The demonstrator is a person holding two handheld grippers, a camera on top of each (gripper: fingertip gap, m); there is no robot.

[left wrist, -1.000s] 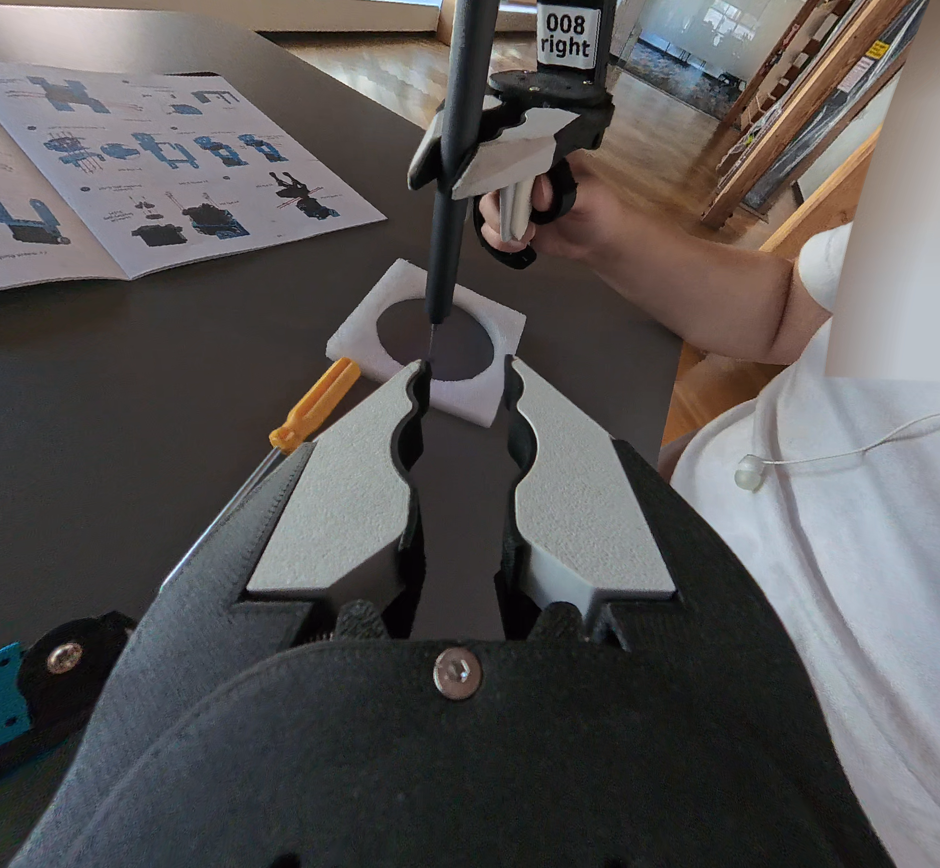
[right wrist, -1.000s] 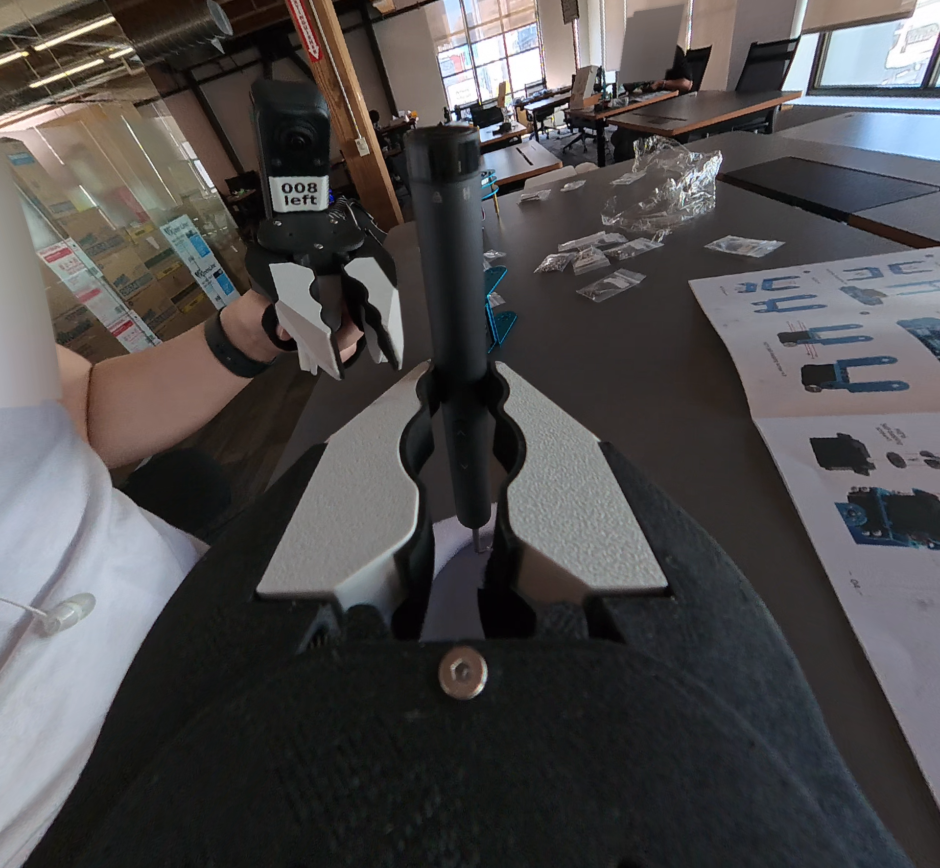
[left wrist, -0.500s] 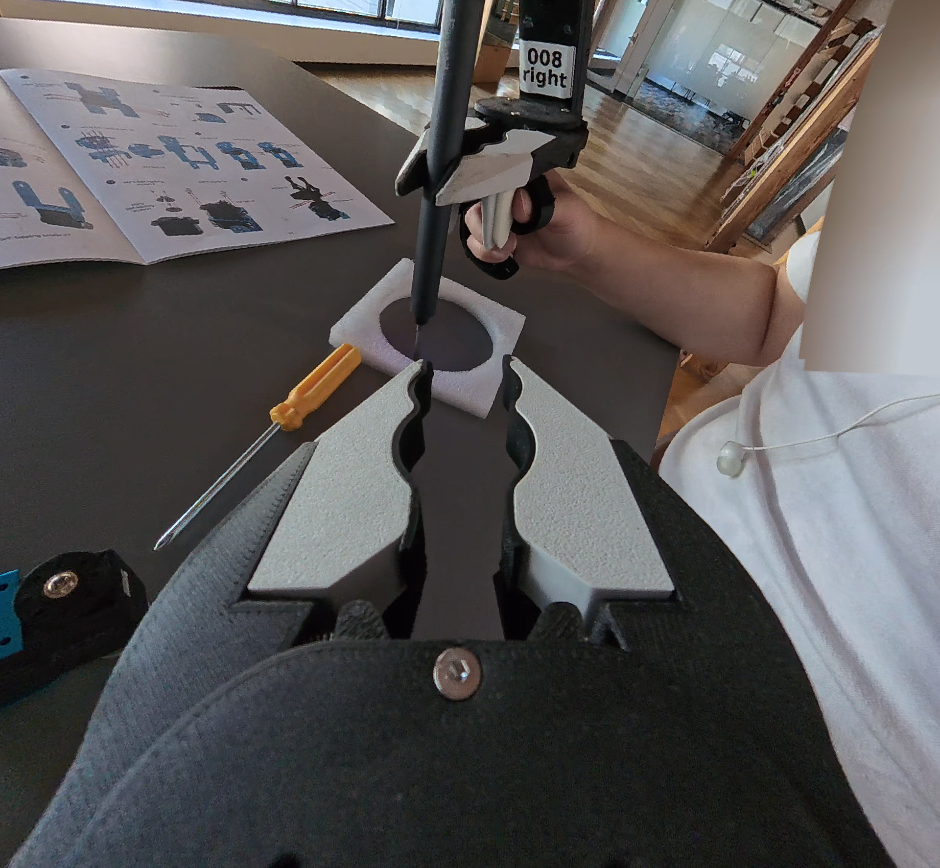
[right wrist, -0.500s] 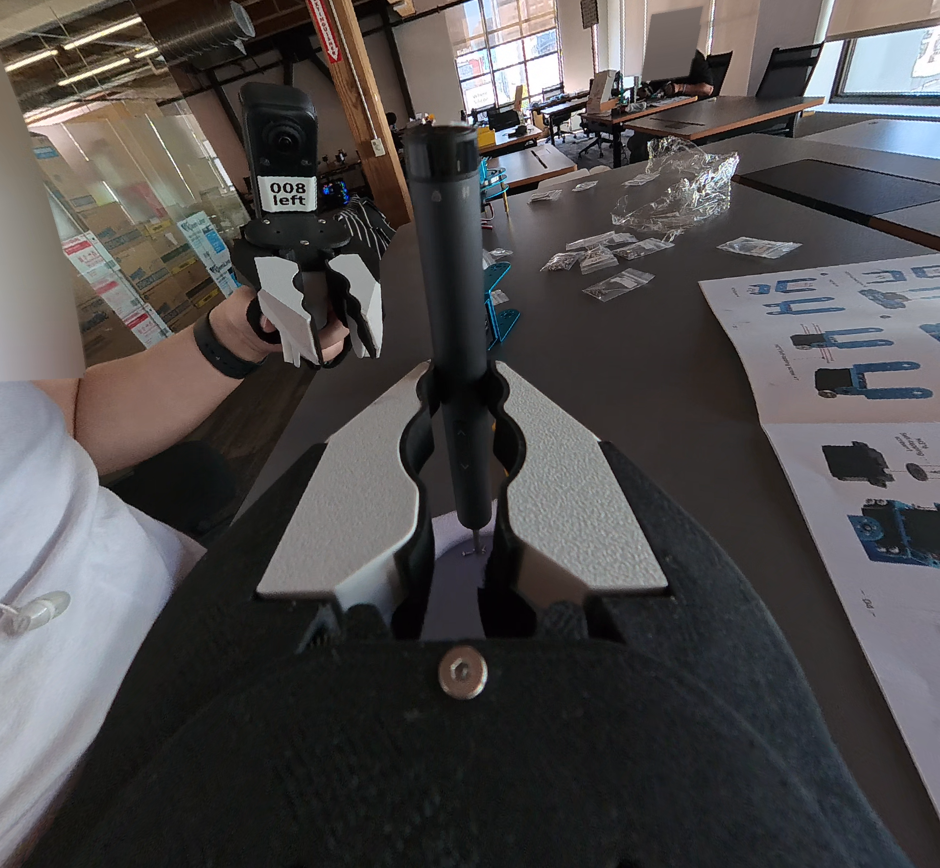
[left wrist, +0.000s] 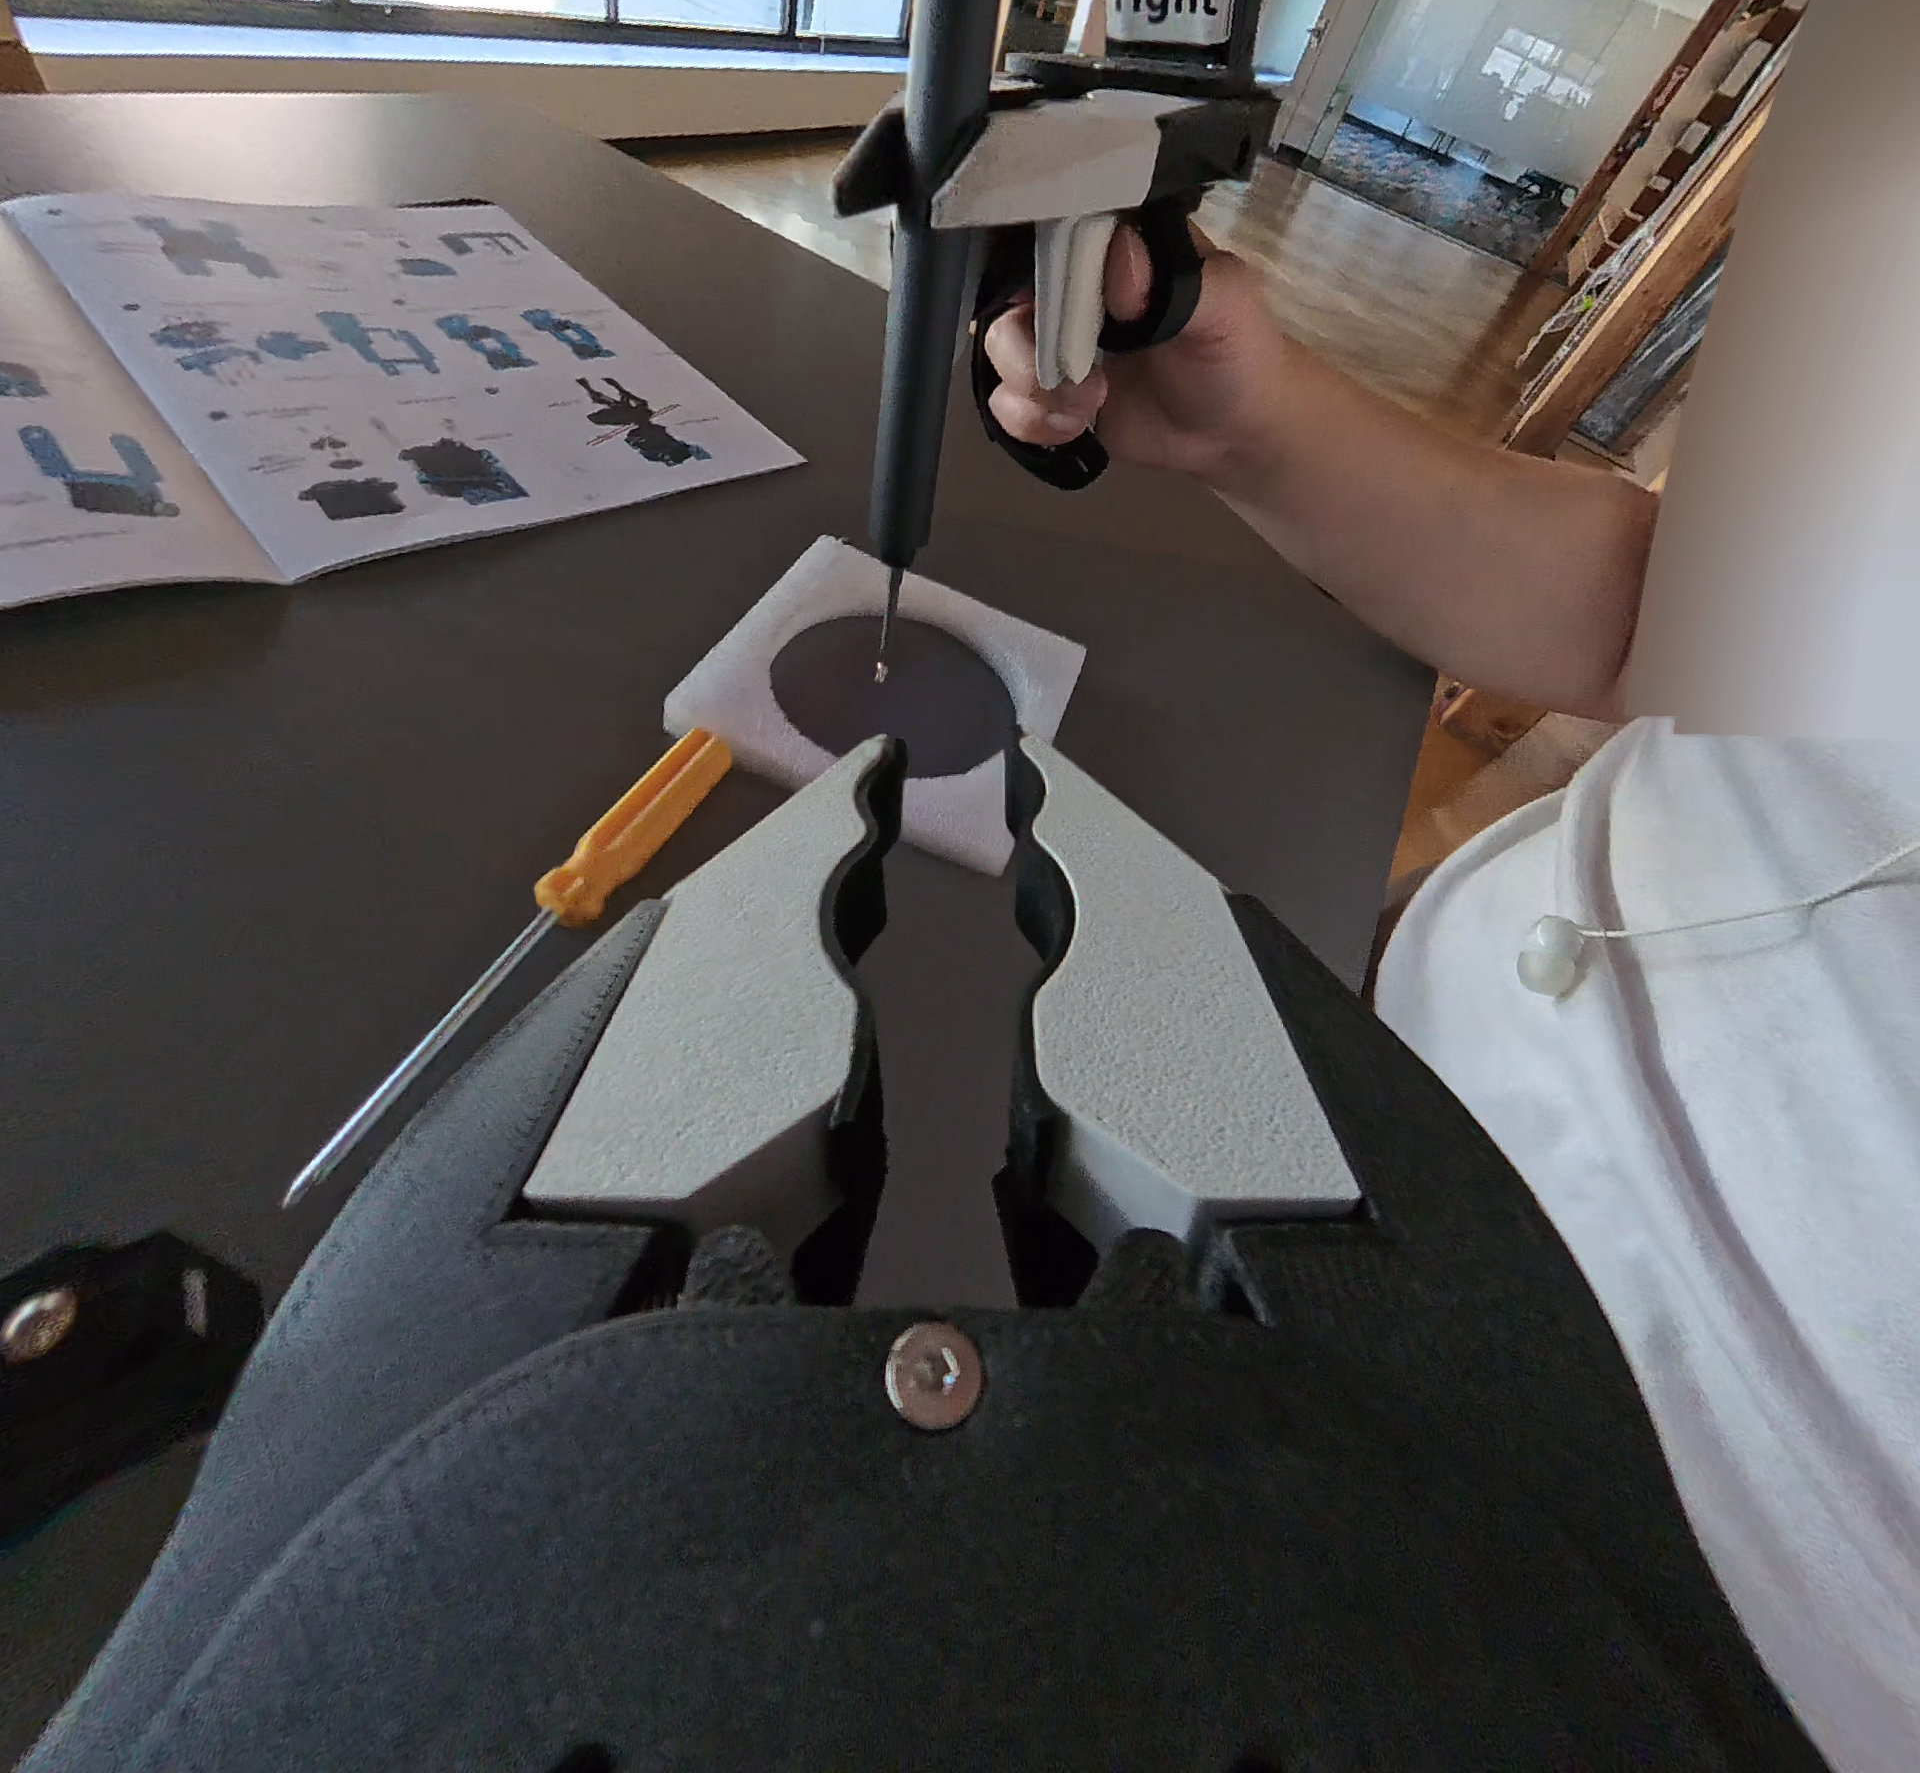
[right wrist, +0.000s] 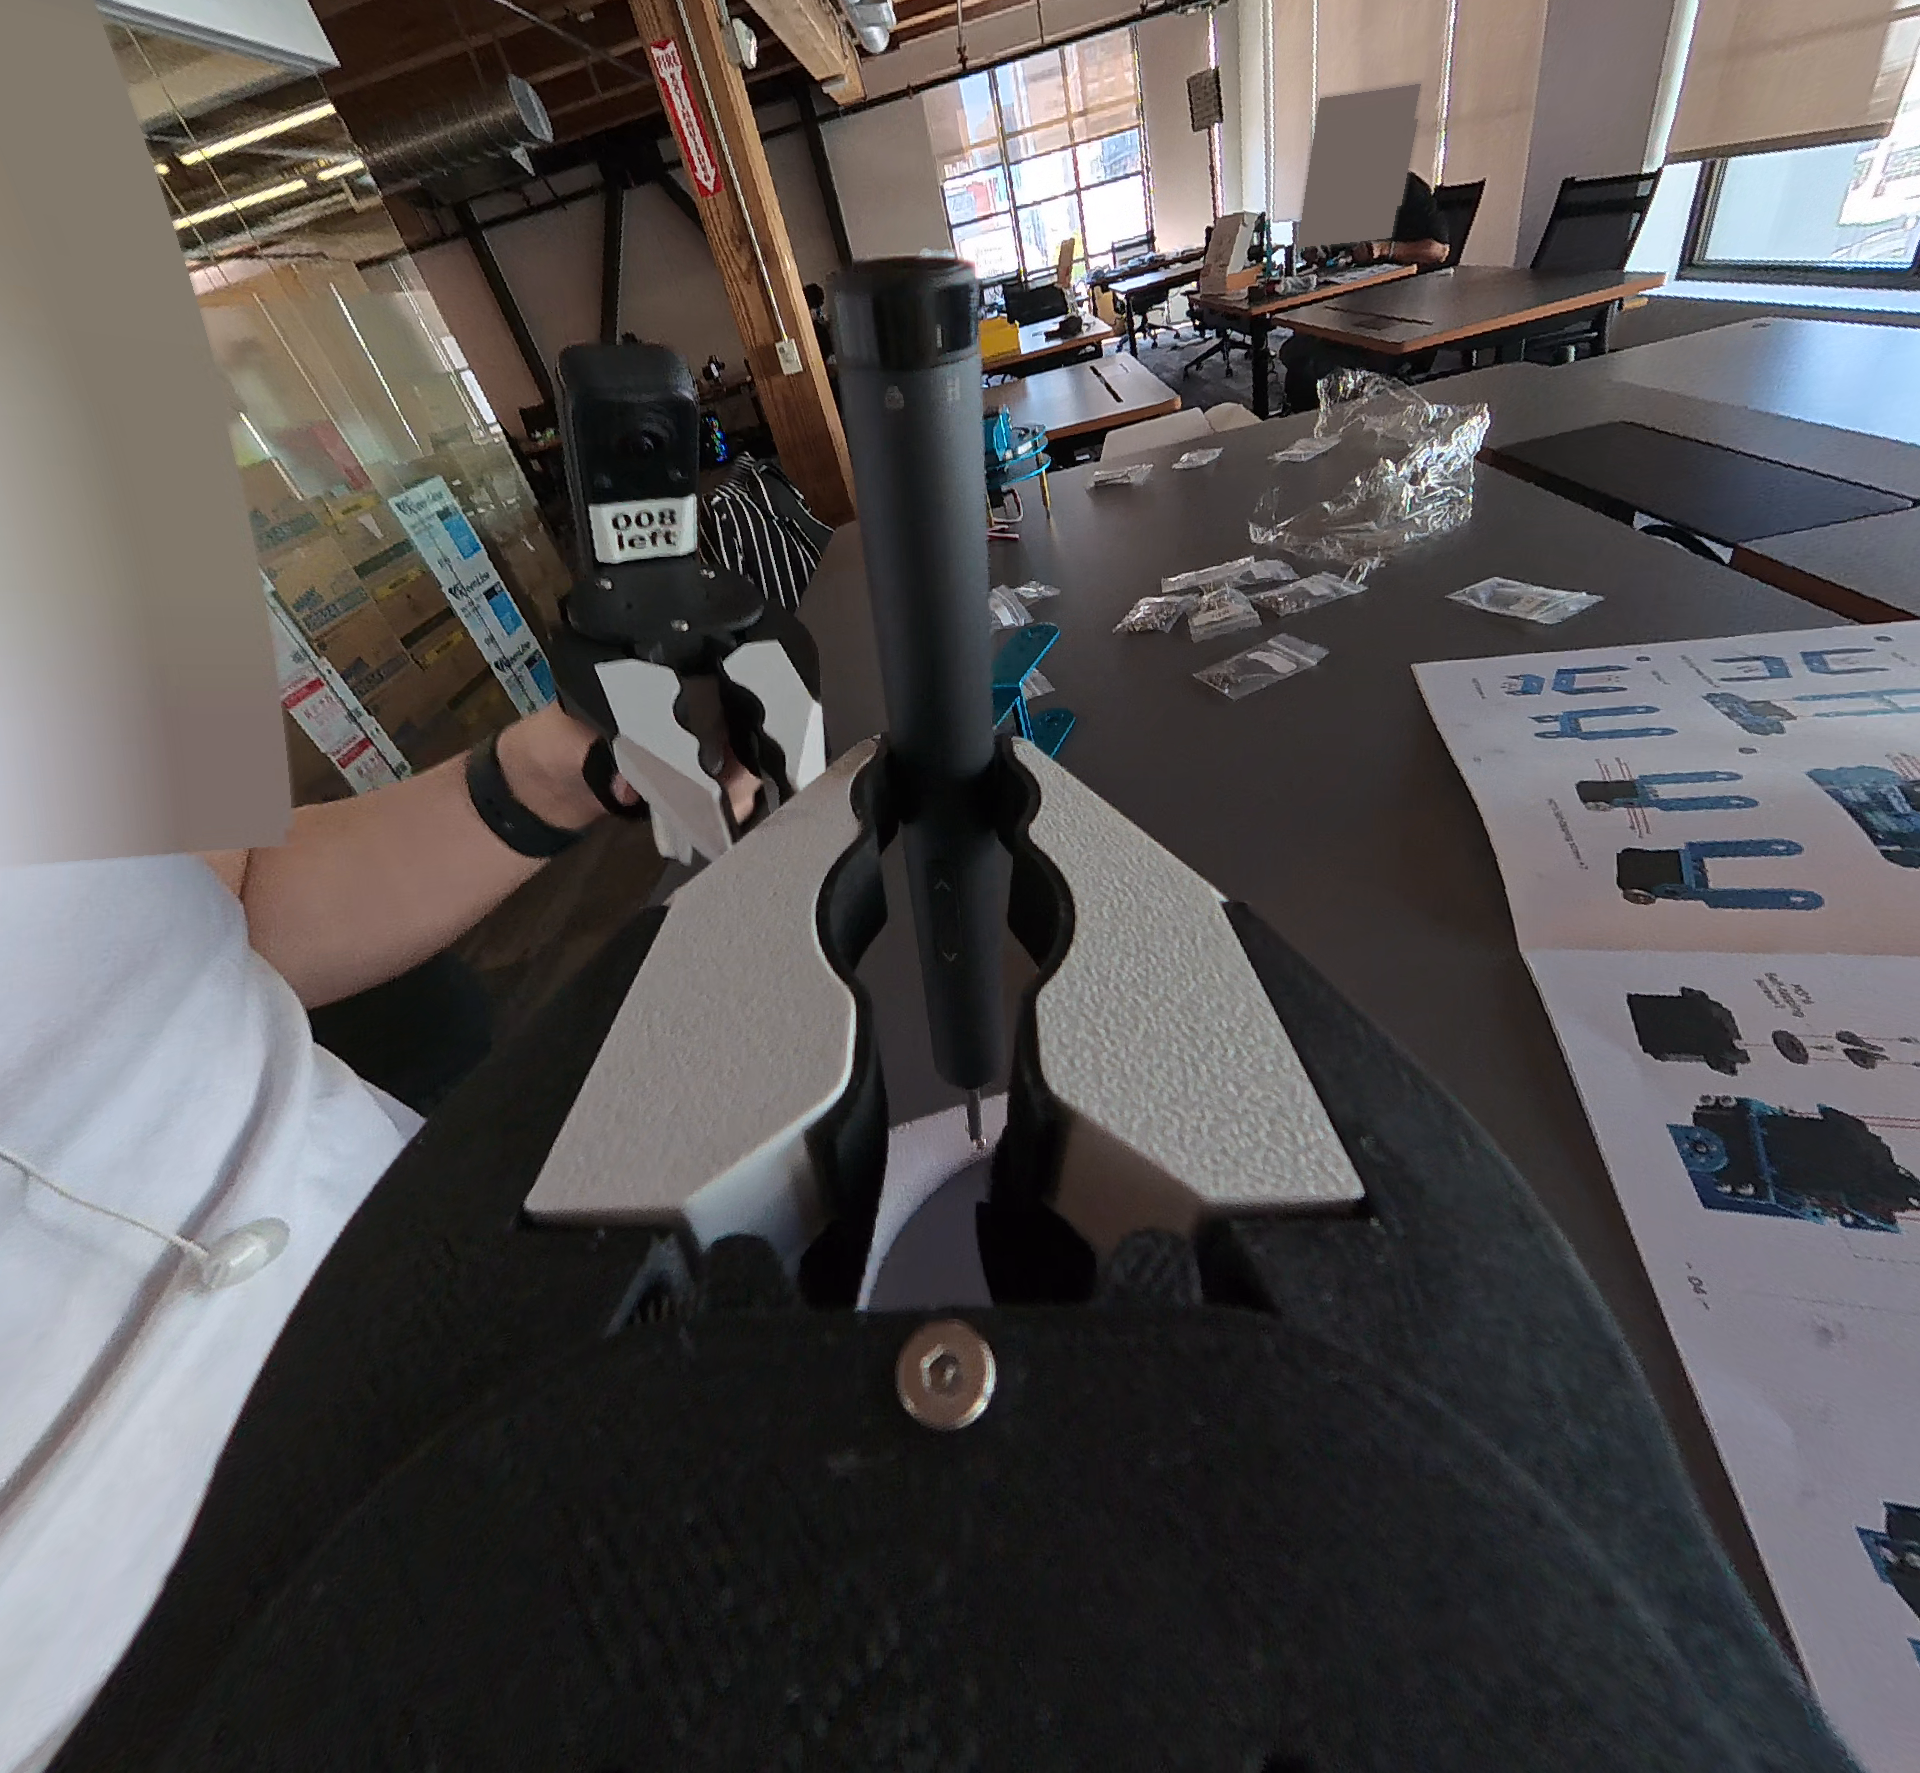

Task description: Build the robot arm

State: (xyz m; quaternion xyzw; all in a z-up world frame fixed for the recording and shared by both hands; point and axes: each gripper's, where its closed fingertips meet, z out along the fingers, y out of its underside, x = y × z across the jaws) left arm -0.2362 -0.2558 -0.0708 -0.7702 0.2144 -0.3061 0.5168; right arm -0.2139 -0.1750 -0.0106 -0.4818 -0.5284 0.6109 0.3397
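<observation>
Your right gripper (right wrist: pixel 943 778) clamps the electric screwdriver (right wrist: pixel 920 643) upright, bit poised over the foam ring (left wrist: pixel 748 674); your left gripper (left wrist: pixel 951 757) hangs narrowly parted, empty.

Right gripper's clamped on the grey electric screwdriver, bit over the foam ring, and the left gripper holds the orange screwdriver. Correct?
Not quite. The left gripper is open and empty; the orange screwdriver lies on the table beside it, as the left wrist view shows. The right gripper is clamped on the grey electric screwdriver, bit over the foam ring.
</observation>
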